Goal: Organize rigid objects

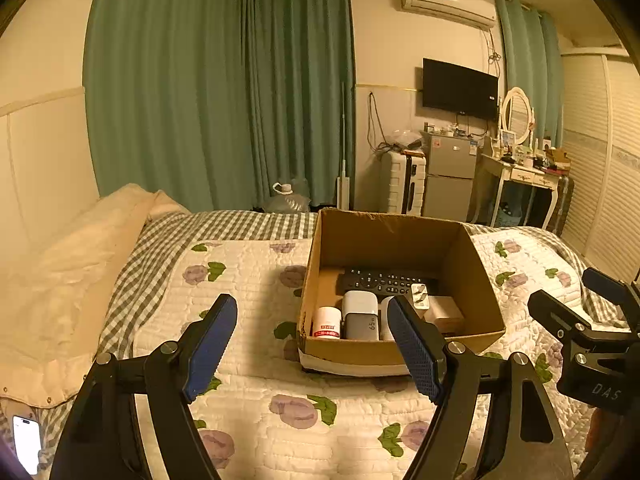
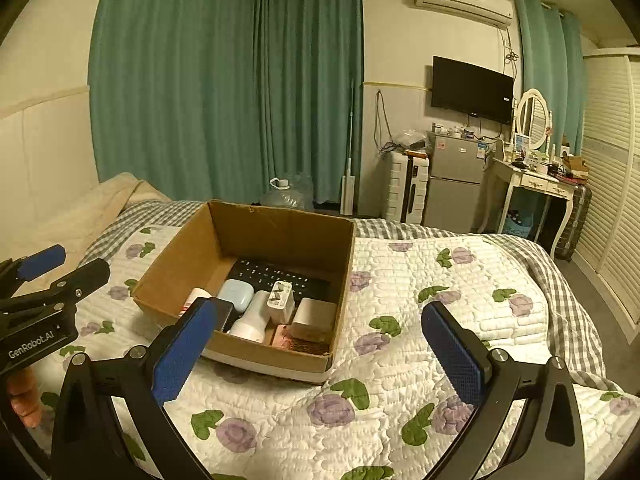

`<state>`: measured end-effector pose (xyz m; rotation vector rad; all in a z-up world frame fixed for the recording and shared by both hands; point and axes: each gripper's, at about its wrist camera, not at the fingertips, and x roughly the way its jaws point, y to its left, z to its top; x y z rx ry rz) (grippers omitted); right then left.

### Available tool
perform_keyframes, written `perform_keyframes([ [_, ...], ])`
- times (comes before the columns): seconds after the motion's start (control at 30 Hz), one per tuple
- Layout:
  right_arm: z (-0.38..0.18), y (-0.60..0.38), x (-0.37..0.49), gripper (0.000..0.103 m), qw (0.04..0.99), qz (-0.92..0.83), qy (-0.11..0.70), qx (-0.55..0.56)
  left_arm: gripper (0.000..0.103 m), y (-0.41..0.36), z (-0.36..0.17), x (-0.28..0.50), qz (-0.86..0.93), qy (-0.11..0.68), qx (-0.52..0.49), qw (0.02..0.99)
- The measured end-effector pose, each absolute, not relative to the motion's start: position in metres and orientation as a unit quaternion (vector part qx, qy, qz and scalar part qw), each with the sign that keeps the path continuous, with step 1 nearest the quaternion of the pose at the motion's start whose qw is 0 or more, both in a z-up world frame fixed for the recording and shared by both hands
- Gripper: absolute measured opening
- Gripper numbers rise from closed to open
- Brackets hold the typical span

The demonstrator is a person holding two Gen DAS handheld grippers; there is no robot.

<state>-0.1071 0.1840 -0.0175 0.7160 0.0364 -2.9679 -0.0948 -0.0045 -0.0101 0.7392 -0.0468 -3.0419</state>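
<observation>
Both grippers are hovering over the flowered quilt [image 2: 420, 292], jaws spread wide and holding nothing: the left gripper [image 1: 312, 344] is pointing at the near left corner of the cardboard box [image 1: 360, 350], and the right gripper [image 2: 320, 356] is sitting just off the box's near right corner. The box is resting on the bed, and the rigid things are already lying inside it: a black remote [image 2: 276, 274] along the far wall, a white bottle with a red label [image 1: 327, 322] at the near left, a grey charger [image 1: 361, 324] beside it, a pale blue case [image 2: 236, 294], a white plug [image 2: 281, 300] and a small white box [image 2: 314, 316]. No loose item is showing on the quilt, so the gathering is looking finished or nearly so, and the step in hand is probably tidying the contents or withdrawing. If anything is being straightened, it is worth coming down from above, keeping the fingers clear of the thin cardboard walls, and closing across an item's short side, since the soft bedding is giving the box little support and a sideways nudge could be tipping it.
</observation>
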Motion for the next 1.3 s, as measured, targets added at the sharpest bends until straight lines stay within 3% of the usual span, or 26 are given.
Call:
perform_keyframes([
  [1.3,-0.0181,0.1853,-0.1014,0.103,0.039,-0.97,0.012,0.241,0.08,0.001,-0.0083,-0.0923,-0.973,-0.033,0.23,0.001],
])
